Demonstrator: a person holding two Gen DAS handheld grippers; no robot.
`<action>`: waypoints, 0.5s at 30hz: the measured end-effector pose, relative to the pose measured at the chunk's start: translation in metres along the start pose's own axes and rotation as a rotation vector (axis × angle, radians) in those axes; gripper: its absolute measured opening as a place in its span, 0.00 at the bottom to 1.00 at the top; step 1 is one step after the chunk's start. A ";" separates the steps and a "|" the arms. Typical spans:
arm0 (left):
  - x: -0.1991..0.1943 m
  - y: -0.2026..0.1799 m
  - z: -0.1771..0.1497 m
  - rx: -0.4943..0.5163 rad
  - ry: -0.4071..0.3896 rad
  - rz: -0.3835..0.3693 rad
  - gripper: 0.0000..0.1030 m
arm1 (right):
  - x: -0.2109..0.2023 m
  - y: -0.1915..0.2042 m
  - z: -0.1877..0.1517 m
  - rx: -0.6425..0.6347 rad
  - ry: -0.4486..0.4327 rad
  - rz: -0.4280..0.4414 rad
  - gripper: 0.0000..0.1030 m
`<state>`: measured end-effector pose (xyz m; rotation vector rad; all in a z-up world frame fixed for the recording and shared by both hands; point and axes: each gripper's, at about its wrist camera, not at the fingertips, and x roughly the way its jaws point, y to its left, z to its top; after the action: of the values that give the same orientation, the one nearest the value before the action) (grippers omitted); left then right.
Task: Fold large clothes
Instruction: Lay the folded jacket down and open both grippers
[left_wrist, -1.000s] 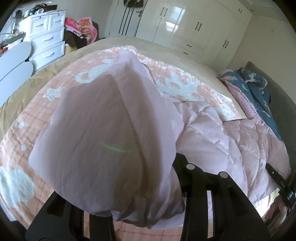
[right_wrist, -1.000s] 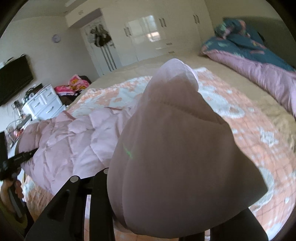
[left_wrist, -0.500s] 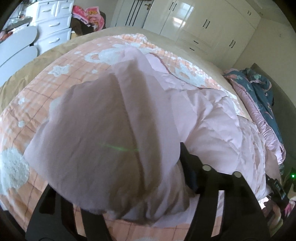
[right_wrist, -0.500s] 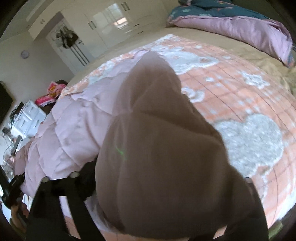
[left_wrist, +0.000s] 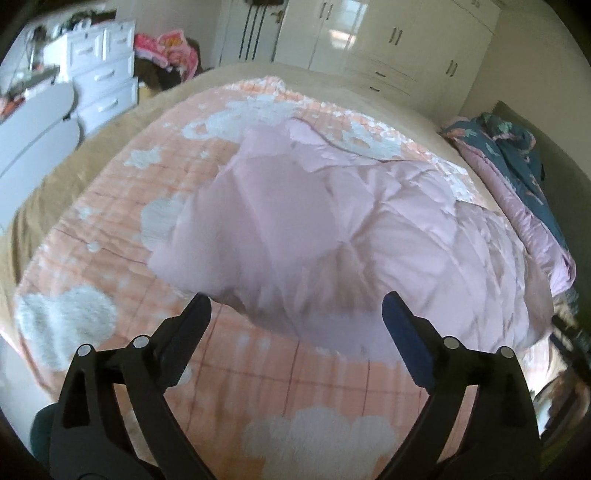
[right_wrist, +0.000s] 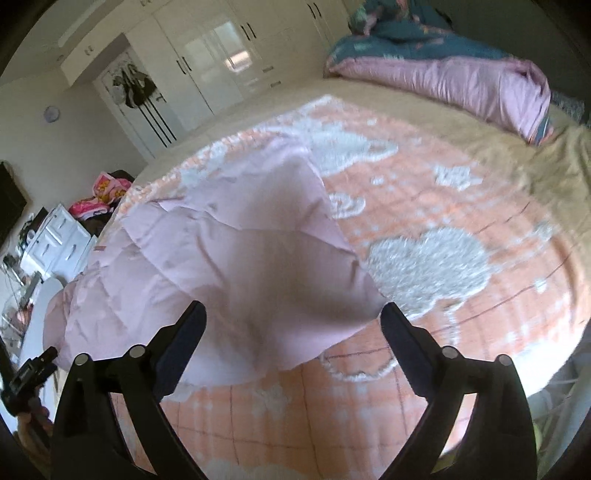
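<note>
A large pale pink quilted coat (left_wrist: 369, 236) lies on the bed, its near edge folded back over itself. It also shows in the right wrist view (right_wrist: 236, 258). My left gripper (left_wrist: 295, 306) is open and empty just in front of the coat's folded edge. My right gripper (right_wrist: 291, 314) is open and empty, with the coat's smooth folded flap lying just ahead between its fingers.
The bed is covered with an orange checked blanket with white fluffy clouds (right_wrist: 428, 266). A blue and pink duvet (right_wrist: 461, 74) is bunched at the bed's far side. White drawers (left_wrist: 107, 77) and wardrobes (left_wrist: 388, 40) stand beyond.
Both grippers held the coat's edge lifted, carried it forward over the coat, then opened and let go. The fabric now lies on the bed and both grippers have drawn back.
</note>
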<state>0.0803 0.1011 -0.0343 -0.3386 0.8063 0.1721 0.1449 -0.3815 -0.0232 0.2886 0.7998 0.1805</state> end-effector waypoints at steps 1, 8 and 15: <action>-0.008 -0.003 -0.002 0.017 -0.011 -0.003 0.91 | -0.010 0.005 -0.001 -0.027 -0.017 -0.002 0.96; -0.047 -0.021 -0.006 0.033 -0.067 -0.041 0.91 | -0.056 0.039 -0.005 -0.155 -0.100 0.012 0.96; -0.078 -0.048 -0.008 0.075 -0.121 -0.070 0.91 | -0.096 0.079 -0.013 -0.289 -0.169 0.056 0.96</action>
<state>0.0350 0.0514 0.0284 -0.2826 0.6787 0.0954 0.0662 -0.3296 0.0587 0.0522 0.5891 0.3167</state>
